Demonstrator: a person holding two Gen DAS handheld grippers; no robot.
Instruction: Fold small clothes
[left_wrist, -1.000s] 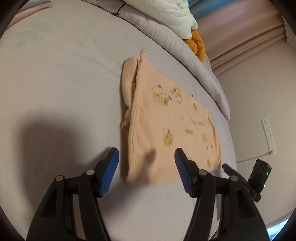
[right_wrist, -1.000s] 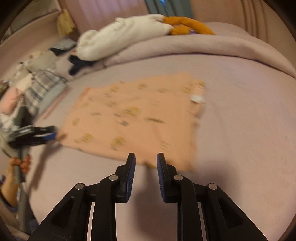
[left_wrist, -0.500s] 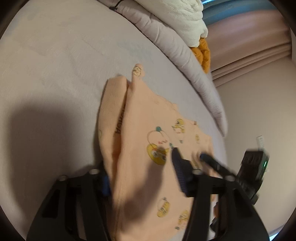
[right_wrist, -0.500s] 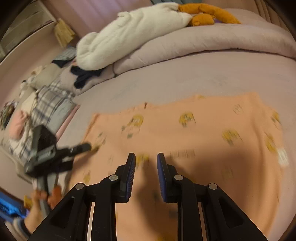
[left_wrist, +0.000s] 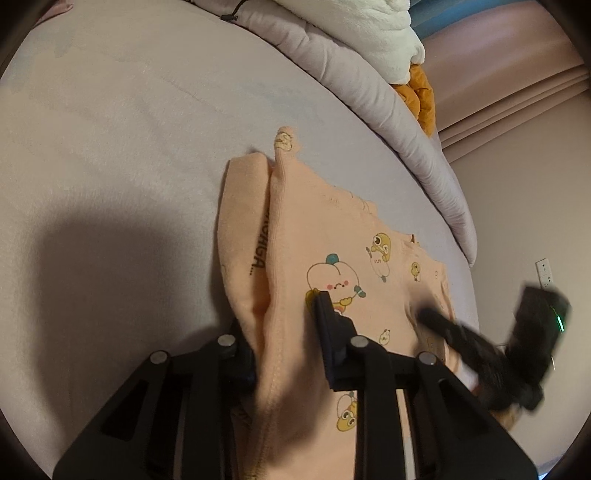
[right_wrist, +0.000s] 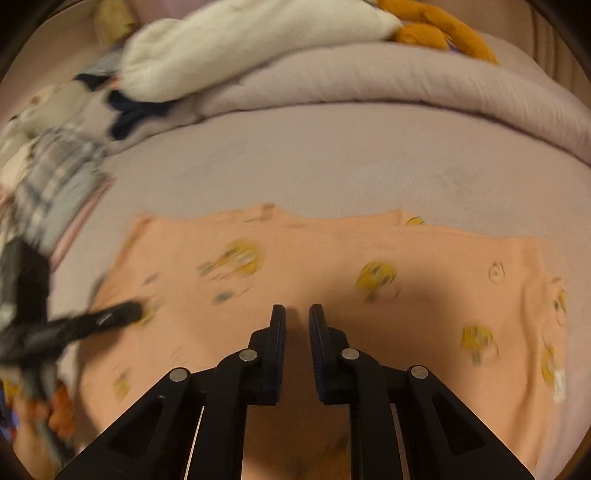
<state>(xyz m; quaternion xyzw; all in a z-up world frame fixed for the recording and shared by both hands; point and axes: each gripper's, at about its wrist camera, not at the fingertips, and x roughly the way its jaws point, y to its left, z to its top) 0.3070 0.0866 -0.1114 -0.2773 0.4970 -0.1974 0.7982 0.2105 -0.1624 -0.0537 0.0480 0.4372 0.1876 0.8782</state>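
A peach garment (left_wrist: 332, 229) printed with cartoon chicks lies flat on the lilac bed sheet (left_wrist: 129, 147), its left side folded over in a thick ridge. My left gripper (left_wrist: 280, 317) straddles that ridge and its jaws are closing. One finger is tucked under the fold, the other rests on top, and bunched fabric fills the space between. In the right wrist view my right gripper (right_wrist: 297, 308) hovers low over the garment (right_wrist: 332, 243). Its jaws are closing to a thin gap with nothing pinched. Each gripper shows blurred in the other's view: right gripper (left_wrist: 424, 314), left gripper (right_wrist: 133, 310).
A rolled lilac duvet (right_wrist: 406, 85) runs along the far side of the bed, with a white plush blanket (right_wrist: 240, 40) and an orange soft toy (right_wrist: 443, 29) on it. A pile of plaid clothes (right_wrist: 51, 177) lies at the left. A wall socket (left_wrist: 545, 273) sits beyond the bed edge.
My left gripper slid forward over the garment's folded edge and its jaws narrowed around it. My right gripper moved from in front of the garment to above it.
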